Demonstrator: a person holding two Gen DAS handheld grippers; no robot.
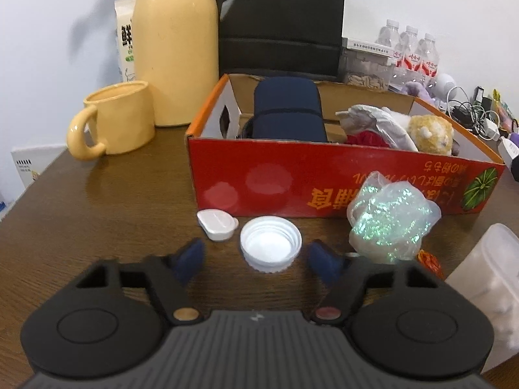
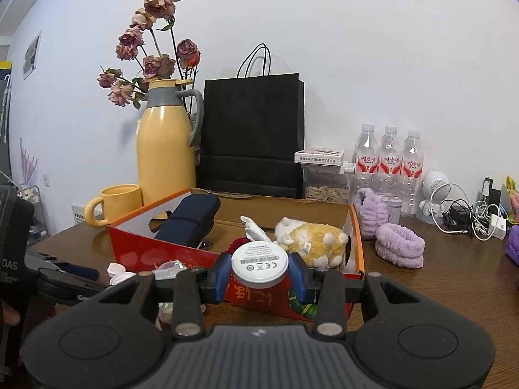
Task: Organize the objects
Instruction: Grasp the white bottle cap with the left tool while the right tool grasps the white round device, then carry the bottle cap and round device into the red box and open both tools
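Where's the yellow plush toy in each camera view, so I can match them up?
Left wrist: the yellow plush toy sits right of centre, at the right end of the red cardboard box.
Right wrist: it lies near the middle of the picture, inside the box, just beyond the right gripper.
Shared landmark: the yellow thermos jug behind the box's left end.

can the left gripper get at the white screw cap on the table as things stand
Probably yes: the left gripper is open with the white screw cap lying between its fingers, and nothing sits in between.
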